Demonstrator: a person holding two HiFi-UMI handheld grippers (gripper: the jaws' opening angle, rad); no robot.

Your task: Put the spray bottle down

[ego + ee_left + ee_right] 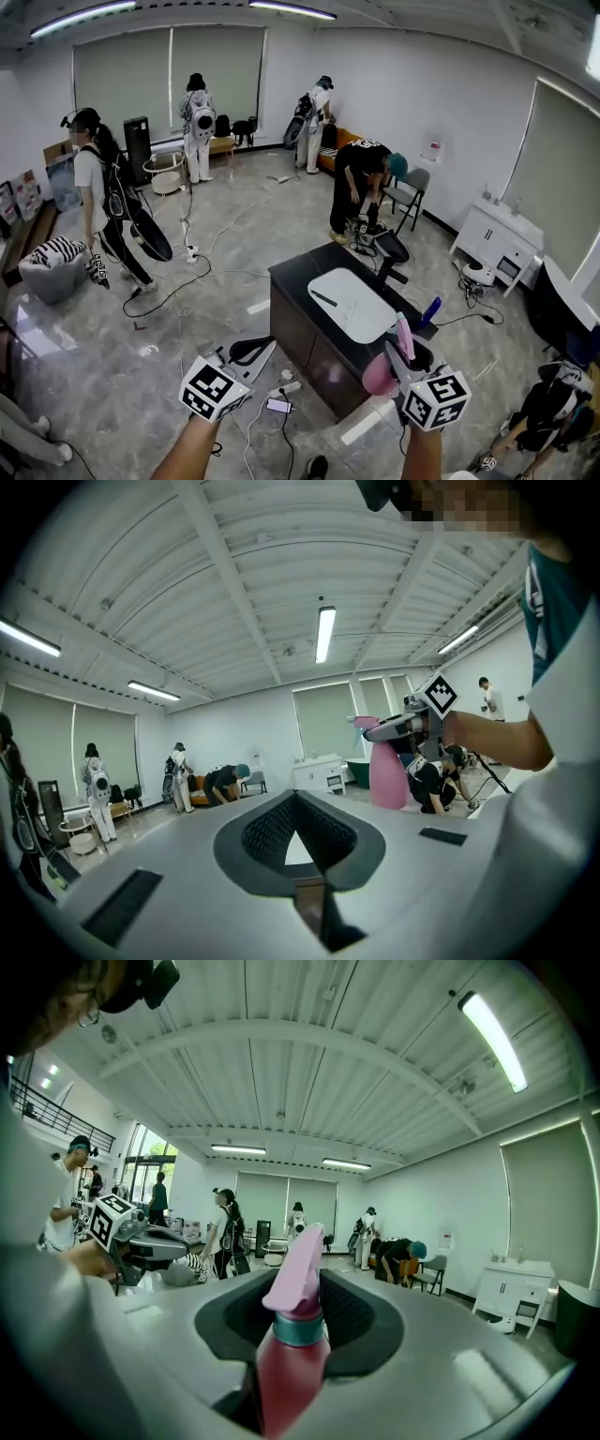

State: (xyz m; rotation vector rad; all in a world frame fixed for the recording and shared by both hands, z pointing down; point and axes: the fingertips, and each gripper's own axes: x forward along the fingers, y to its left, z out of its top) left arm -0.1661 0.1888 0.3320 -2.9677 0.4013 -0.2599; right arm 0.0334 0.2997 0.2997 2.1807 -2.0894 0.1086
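A pink spray bottle [380,374] with a pink trigger head and a teal collar hangs in the air at the near right corner of the dark desk [300,272]. My right gripper [401,352] is shut on it. In the right gripper view the bottle [295,1335] stands upright between the two jaws of that gripper [300,1283]. My left gripper [267,343] is at the lower left, above the floor, shut with nothing in it. In the left gripper view its tips [295,796] meet, and the bottle [387,775] shows off to the right.
A white mat [352,300] with a dark pen [323,298] lies on the desk. A blue bottle [431,309] stands by its right edge. Cables and a phone [278,405] lie on the floor. A person [553,403] crouches at the lower right; several others stand further off.
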